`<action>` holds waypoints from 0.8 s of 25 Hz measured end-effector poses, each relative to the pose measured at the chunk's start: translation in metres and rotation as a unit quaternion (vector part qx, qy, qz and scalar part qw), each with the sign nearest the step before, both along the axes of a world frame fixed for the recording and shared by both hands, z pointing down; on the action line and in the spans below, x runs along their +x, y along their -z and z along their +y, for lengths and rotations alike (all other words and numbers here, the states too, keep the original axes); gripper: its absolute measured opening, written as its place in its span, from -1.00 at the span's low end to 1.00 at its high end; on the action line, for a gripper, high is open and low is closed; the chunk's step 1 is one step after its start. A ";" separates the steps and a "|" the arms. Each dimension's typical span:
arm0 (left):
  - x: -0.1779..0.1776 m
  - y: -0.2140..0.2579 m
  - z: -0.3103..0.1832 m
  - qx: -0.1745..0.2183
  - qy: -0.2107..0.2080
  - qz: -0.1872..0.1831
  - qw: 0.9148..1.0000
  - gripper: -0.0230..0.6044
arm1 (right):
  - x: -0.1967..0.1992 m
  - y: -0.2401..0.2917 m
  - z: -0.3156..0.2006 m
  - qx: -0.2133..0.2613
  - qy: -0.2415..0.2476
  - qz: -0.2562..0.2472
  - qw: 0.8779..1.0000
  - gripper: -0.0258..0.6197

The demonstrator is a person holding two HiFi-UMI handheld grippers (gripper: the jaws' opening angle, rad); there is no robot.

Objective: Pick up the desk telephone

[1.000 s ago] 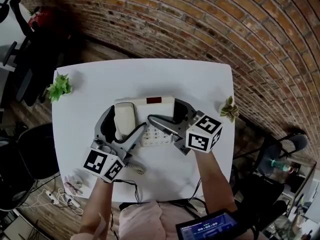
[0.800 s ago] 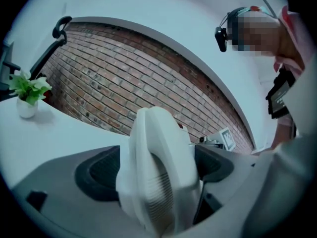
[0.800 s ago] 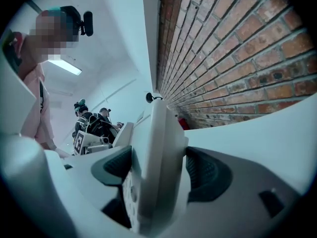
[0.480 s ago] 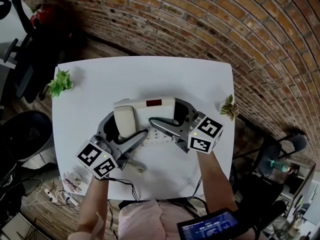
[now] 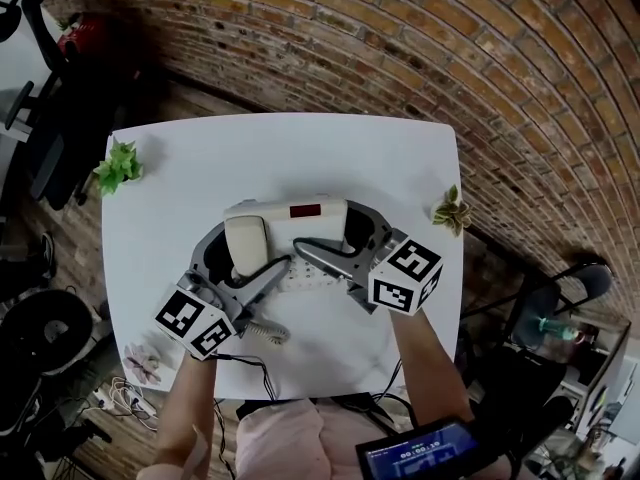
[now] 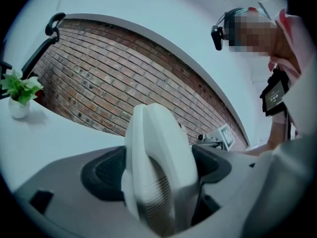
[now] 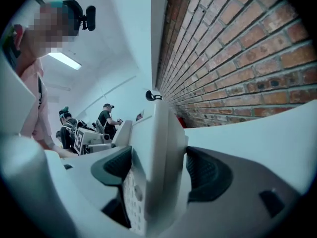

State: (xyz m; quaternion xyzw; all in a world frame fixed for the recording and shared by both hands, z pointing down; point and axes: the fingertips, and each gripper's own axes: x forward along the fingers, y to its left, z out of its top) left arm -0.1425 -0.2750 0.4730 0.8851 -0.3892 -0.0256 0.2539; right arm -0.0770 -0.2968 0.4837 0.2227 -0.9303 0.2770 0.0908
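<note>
A white desk telephone (image 5: 305, 210) with a red display sits mid-table, its handset (image 5: 247, 240) on the left side. My left gripper (image 5: 248, 253) straddles the handset. Its jaws have just been closing, and in the left gripper view both dark pads (image 6: 106, 172) touch the handset (image 6: 158, 167). My right gripper (image 5: 328, 226) grips the right part of the telephone's base. In the right gripper view the base (image 7: 158, 157) fills the gap between the pads (image 7: 205, 175).
The white table (image 5: 300, 153) carries small potted plants at the left (image 5: 120, 166), the right edge (image 5: 451, 209) and the near left corner (image 5: 143, 363). A coiled cord (image 5: 262, 330) trails toward me. Office chairs (image 5: 40, 118) stand left of the table; a brick wall lies beyond.
The left gripper's marker cube has swung a little to the left and towards me. The telephone and the right gripper have stayed where they were.
</note>
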 end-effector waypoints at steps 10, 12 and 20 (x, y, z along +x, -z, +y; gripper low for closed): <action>0.000 0.002 0.005 0.008 0.007 -0.008 1.000 0.42 | 0.004 -0.008 0.014 -0.054 -0.024 0.032 0.998 0.09; 0.001 0.001 0.008 -0.001 0.012 -0.007 1.000 0.42 | 0.005 -0.009 0.018 -0.061 -0.025 0.036 0.997 0.08; 0.006 0.006 0.022 -0.020 0.024 -0.004 1.000 0.38 | 0.012 -0.003 0.033 -0.065 -0.028 0.044 0.997 0.07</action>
